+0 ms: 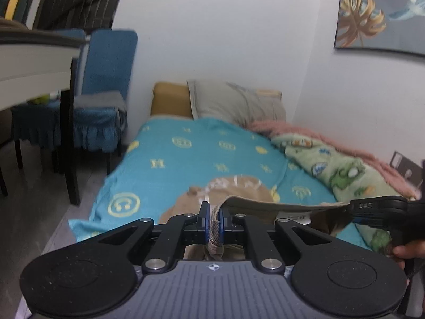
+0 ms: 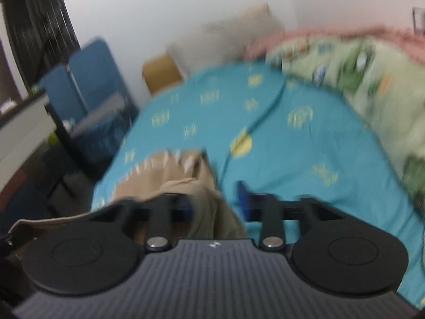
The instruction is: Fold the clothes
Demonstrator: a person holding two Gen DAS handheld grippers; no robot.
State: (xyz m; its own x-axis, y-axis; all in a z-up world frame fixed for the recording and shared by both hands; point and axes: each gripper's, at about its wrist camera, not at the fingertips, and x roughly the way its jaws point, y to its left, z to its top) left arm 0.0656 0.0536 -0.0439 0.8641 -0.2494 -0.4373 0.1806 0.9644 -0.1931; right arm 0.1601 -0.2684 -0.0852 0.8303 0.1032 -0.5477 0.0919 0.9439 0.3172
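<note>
left gripper pinched tight on the bunched edge of a tan cotton garment, right gripper jaws wide around its drooping fabric, garment stretched lengthwise from the teal patterned bedsheet near edge toward the grey pillow

Tan garment with white print, bunched, partly lifted off teal bedsheet, top edge stretched taut.

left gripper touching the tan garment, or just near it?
Touching. In the left wrist view the left gripper has its blue pads closed on a bunched fold of the tan garment, no gap on either side.
</note>
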